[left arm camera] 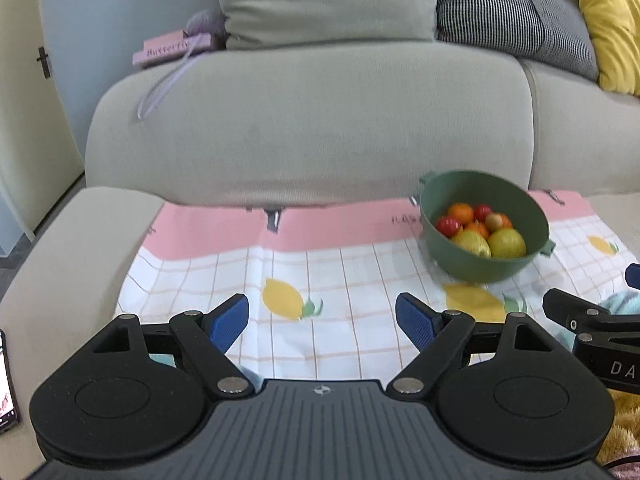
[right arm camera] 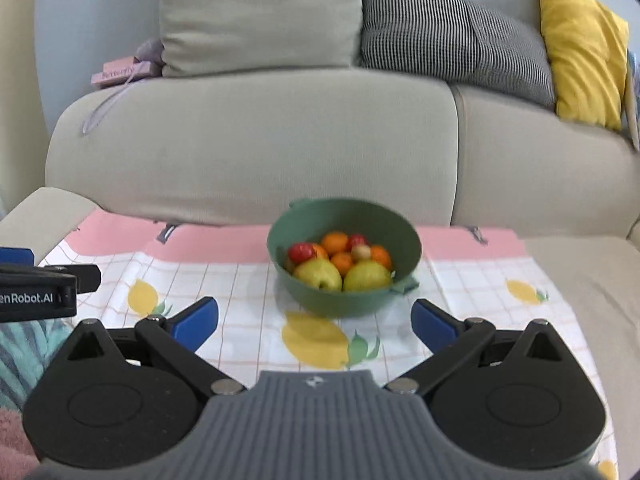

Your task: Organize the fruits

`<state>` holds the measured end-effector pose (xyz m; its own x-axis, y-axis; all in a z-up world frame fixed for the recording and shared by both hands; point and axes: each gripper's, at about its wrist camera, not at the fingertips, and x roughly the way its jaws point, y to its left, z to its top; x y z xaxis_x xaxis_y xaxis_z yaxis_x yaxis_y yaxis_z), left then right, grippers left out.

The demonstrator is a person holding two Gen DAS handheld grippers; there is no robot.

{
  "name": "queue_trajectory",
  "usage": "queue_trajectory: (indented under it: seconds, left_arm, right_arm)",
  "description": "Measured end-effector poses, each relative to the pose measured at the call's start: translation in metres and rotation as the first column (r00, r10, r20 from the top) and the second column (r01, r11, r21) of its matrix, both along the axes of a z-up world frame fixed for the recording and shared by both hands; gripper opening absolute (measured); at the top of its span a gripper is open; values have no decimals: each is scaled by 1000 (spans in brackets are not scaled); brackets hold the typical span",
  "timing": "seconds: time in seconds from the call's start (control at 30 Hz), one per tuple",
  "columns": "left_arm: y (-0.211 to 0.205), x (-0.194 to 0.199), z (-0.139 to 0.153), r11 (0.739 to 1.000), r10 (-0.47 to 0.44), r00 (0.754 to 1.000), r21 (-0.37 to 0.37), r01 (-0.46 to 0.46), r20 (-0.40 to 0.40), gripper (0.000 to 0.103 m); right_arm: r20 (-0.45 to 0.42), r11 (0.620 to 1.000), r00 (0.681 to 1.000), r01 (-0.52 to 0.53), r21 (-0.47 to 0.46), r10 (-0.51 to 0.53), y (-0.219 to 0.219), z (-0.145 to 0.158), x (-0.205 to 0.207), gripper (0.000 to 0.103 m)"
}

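Right wrist view: one green bowl [right arm camera: 344,258] is seen standing on the checked cloth [right arm camera: 224,284], just ahead of the right gripper [right arm camera: 314,322] and roughly centred between its blue pads. The right gripper's jaws are spread wide and nothing is held in them. In the left wrist view the left gripper [left arm camera: 322,322] is likewise spread wide and empty, with the bowl [left arm camera: 486,224] ahead and off to its right, near the far pink edge of the cloth.

The fruit is piled in the bowl. Two large yellow-green fruits [right arm camera: 320,274] lie at the front, side by side and touching. Behind them about four small oranges [right arm camera: 335,242] and two red fruits [right arm camera: 301,252] are counted, plus one small pale, reddish piece [right arm camera: 362,252]; blur makes the small ones uncertain, and more may be hidden beneath.

The fruits are judged round, smooth and fairly slippery, so each would best be taken across its widest middle with the pads square on, the top ones first. The yellow-green pair looks the heaviest and would need nearly the full opening. The red ones look small and easily bruised or squeezed out. The bowl looks like light, stiff plastic with two small lugs [right arm camera: 404,286] on the rim; it may slide on the cloth if nudged
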<state>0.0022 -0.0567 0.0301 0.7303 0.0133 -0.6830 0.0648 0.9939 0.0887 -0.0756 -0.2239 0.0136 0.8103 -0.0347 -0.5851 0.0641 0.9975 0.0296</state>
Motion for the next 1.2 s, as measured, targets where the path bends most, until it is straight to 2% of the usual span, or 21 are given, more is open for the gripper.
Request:
queue_trajectory:
  seconds: [0.3,1.2]
  left_arm:
    - [-4,-1,-5,1000,-19,999,2,19,-34,97]
    - [3,-3,-4,1000,4,999,-27,-5,-33,97]
  right_arm:
    - [-34,1000,999,10,7,-10,-3,-5,-2,99]
    - [-60,998,997,-52,-40,49,6,-6,0,99]
